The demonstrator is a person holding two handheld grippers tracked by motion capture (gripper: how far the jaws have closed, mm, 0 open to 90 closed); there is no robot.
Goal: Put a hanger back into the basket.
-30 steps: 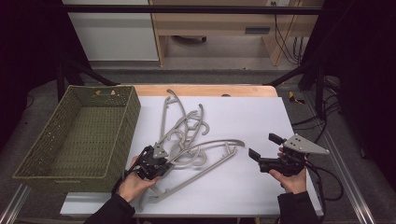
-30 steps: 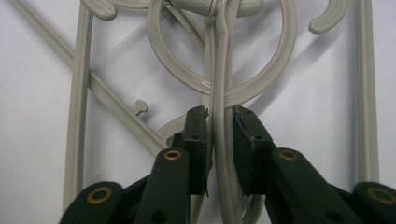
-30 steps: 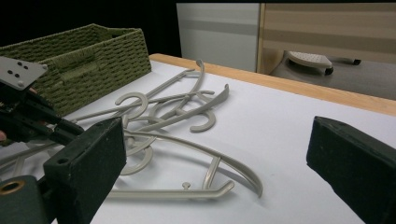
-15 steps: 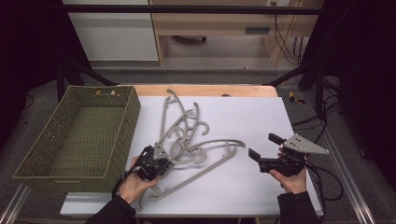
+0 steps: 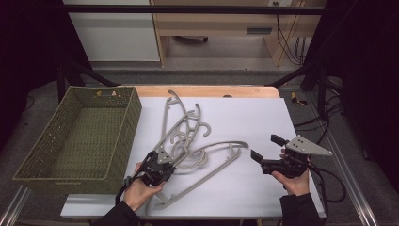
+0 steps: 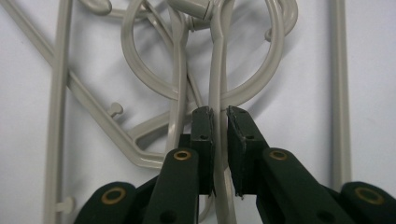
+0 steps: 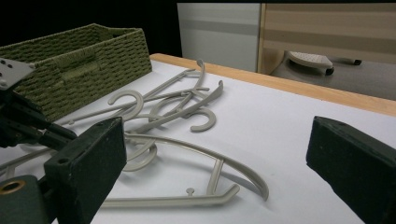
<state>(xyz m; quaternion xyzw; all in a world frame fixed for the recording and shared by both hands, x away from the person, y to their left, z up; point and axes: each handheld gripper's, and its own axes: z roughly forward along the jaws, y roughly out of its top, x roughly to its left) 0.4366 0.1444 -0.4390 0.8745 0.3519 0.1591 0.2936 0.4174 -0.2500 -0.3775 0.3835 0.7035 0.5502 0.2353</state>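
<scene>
1. Grey plastic hangers (image 5: 188, 136) lie tangled on the white table (image 5: 263, 122), at about 9 o'clock from its middle, just right of the green basket (image 5: 80, 136).
2. Since a second ago the left gripper (image 5: 162, 165) has narrowed its jaws the last little way and has barely shifted; it now sits at 7 o'clock of the pile.
3. In the left gripper view the pads (image 6: 203, 126) pinch one thin rod (image 6: 215, 93) of a hanger, just below the ring where its hook begins, so the tongs are clamped on the hanger.
4. That hanger lies flat on the table, crossed by the rods of its neighbours.
5. Right gripper (image 5: 264, 151) hovers at 4 o'clock, well apart from the pile, jaws wide and holding nothing; it is where it was a second ago.
6. Judgement: the grasp looks complete, so a lift toward the basket can follow; the crossed rods may drag a second hanger along, and the idle right tongs could steady the rest.
</scene>
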